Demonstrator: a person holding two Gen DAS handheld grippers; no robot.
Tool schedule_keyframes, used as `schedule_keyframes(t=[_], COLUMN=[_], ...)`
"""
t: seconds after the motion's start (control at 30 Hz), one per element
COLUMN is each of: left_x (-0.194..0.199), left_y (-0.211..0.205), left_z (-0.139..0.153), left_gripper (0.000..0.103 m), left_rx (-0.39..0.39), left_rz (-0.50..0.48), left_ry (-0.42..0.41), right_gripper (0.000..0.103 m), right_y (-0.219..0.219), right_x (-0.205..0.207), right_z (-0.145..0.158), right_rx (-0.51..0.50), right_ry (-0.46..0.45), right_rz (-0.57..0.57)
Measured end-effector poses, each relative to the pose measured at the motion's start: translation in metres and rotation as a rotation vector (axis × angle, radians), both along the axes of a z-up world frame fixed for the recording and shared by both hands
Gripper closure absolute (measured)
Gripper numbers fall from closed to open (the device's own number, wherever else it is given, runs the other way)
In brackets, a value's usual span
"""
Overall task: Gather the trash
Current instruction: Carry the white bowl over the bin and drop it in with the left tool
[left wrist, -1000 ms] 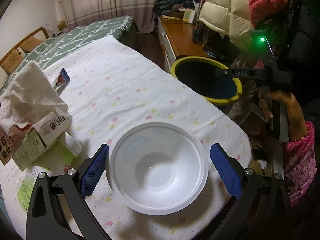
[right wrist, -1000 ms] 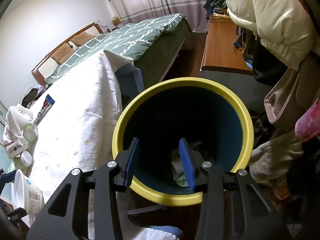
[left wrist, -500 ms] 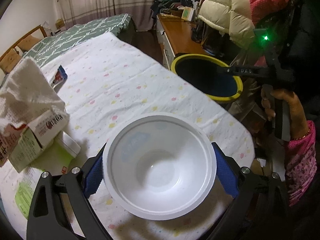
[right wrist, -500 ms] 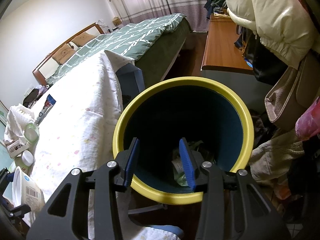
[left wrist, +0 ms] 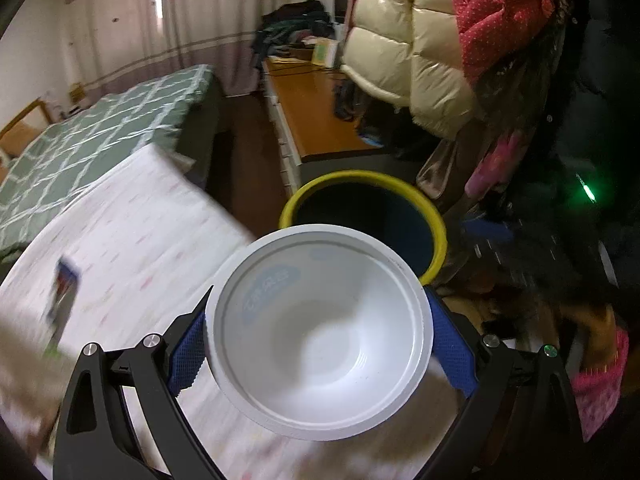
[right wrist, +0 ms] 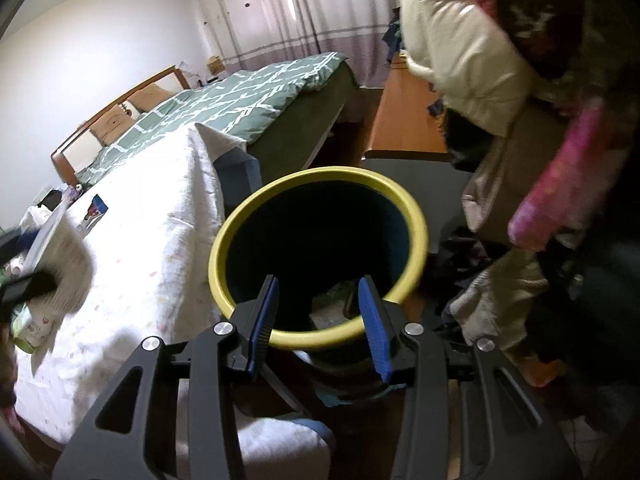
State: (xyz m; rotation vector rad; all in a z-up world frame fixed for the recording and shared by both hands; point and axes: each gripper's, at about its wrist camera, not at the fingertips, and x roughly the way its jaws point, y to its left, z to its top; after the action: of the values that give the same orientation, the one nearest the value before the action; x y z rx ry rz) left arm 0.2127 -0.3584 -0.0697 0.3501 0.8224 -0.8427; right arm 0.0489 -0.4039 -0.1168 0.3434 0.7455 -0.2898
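Note:
A white plastic bowl (left wrist: 320, 332) sits upright between the blue pads of my left gripper (left wrist: 318, 344), which is shut on its sides. It hangs above the right end of the cloth-covered table (left wrist: 120, 240), just short of the yellow-rimmed dark bin (left wrist: 360, 176). My right gripper (right wrist: 318, 308) is open with nothing between its fingers, held over the near rim of the bin (right wrist: 320, 172). Some trash (right wrist: 332, 300) lies at the bin's bottom. At the left edge of the right wrist view the bowl (right wrist: 60, 252) shows as a blur.
A small blue packet (left wrist: 66, 280) lies on the dotted tablecloth. A bed with a green quilt (left wrist: 100, 128) stands behind the table. A low wooden cabinet (left wrist: 316, 120) and hanging jackets (left wrist: 400, 60) crowd the bin's far and right sides. A pink sleeve (left wrist: 600, 392) is at right.
My left gripper closed on the bowl, lifted it off the table and carried it right, close to the bin. My right gripper drew back a little from the bin.

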Motion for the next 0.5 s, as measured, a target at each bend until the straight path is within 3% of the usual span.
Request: schedule_keyframes(t=[0.27,0.5], left_x=[0.041,0.064], left_y=[-0.104,-0.157], left_z=[-0.021,-0.061], left_gripper=[0.009,0.009], left_rx=[0.028,0.074], left_rz=[-0.096,-0.098], left_ry=[0.076,0.115], right_gripper=[0.063,0.063], right_y=[-0.015,-0.023], right_x=[-0.03,-0.04], right_z=[-0.005,-0.014], right_rx=[0.01,0.027], right_ry=[0.015,0.042], right_rz=[-0.058,-0.086])
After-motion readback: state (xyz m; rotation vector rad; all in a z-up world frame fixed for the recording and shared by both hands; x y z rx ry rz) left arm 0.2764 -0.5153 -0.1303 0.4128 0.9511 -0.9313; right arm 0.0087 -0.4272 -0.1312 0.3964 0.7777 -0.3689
